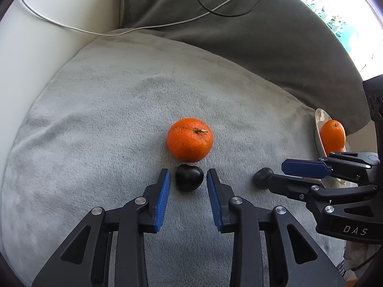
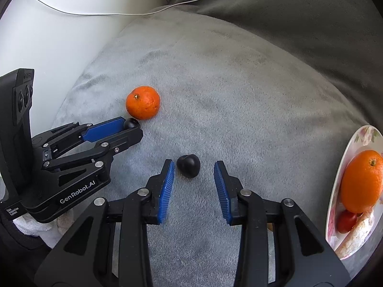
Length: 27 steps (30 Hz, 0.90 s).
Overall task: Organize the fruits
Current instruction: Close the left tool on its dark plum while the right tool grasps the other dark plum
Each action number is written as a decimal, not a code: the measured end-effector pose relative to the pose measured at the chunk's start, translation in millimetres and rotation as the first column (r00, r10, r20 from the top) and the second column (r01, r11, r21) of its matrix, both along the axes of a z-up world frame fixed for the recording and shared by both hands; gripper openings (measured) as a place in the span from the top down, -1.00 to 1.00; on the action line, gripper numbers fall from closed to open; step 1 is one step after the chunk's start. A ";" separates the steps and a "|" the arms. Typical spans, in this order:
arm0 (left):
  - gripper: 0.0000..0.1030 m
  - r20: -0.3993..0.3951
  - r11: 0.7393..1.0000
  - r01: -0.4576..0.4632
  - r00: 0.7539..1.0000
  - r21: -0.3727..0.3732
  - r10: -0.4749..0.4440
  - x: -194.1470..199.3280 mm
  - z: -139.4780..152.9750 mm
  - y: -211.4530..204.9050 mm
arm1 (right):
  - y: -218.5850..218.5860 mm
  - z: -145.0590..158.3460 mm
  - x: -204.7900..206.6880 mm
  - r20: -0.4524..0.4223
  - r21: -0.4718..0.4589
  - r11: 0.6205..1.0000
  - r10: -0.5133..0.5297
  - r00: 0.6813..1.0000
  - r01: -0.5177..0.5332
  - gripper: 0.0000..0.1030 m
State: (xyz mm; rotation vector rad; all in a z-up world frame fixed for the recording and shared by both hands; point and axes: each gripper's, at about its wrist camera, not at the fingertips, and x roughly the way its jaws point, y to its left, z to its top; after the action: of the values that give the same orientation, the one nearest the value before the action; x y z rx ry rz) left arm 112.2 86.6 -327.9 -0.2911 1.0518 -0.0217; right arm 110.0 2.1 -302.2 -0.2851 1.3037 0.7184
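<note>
A mandarin (image 1: pixel 189 139) lies on a grey cushion (image 1: pixel 100 124); it also shows in the right wrist view (image 2: pixel 143 102). A dark cherry (image 1: pixel 189 177) lies just in front of it, between the tips of my open left gripper (image 1: pixel 188 174), untouched. A second dark cherry (image 2: pixel 188 165) lies between the tips of my open right gripper (image 2: pixel 194 166), nearer the left finger; in the left wrist view this cherry (image 1: pixel 262 178) shows at the right gripper's tip. A flowered plate (image 2: pixel 335 205) at the right holds an orange (image 2: pixel 361 180) and a red fruit (image 2: pixel 346 220).
A white armrest (image 1: pixel 31 67) bounds the cushion on the left. A dark grey back cushion (image 1: pixel 251 35) rises behind, with a white cable (image 1: pixel 71 27) and a black cable (image 1: pixel 215 13) on it. A pale, crusty item (image 2: pixel 356 235) lies on the plate.
</note>
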 end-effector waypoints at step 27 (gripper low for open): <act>0.58 0.008 1.000 -0.007 1.000 -0.009 0.007 -4.9 0.6 2.0 | 13.2 -13.9 5.3 -0.021 -0.013 1.000 0.003 1.000 -0.003 0.48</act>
State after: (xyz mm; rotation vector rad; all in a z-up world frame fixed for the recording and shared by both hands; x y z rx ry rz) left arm 107.3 88.6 -327.3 -0.3027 1.0432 -0.0212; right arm 115.2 15.2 -316.1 -0.2905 1.3284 0.7176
